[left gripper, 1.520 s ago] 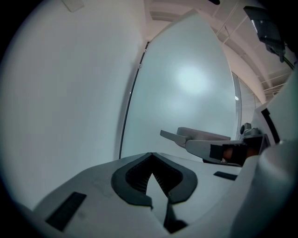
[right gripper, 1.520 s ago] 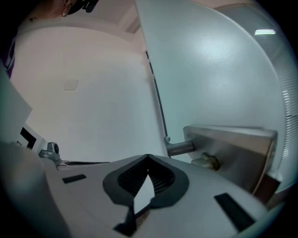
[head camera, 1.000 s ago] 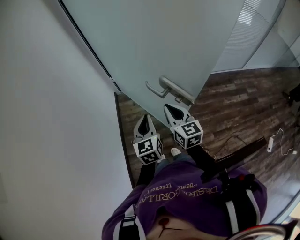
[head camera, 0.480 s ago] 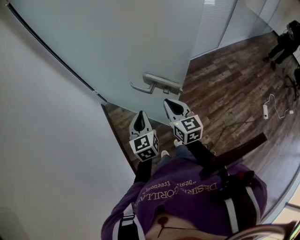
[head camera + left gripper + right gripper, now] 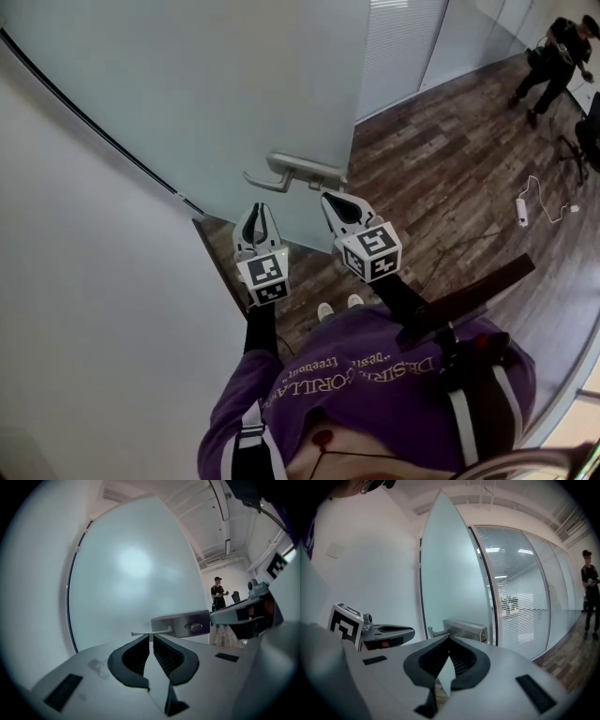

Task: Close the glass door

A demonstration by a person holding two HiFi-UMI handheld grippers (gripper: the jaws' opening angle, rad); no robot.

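The frosted glass door stands ajar, its free edge toward the wooden floor. Its metal lever handle sticks out at the door's edge. My left gripper is shut and holds nothing; its tip is just below the lever's end. In the left gripper view the handle lies right beyond the closed tips. My right gripper is shut too, empty, just under the handle plate. In the right gripper view the handle sits close ahead of the tips. I cannot tell whether either gripper touches the handle.
A white wall fills the left side. A glass partition with blinds runs behind the door. A person stands far off at the upper right. A white power strip with cable lies on the wooden floor.
Both grippers have moved forward and a little up, closer to the lever handle. The left gripper has rolled about its axis. Both stay shut.
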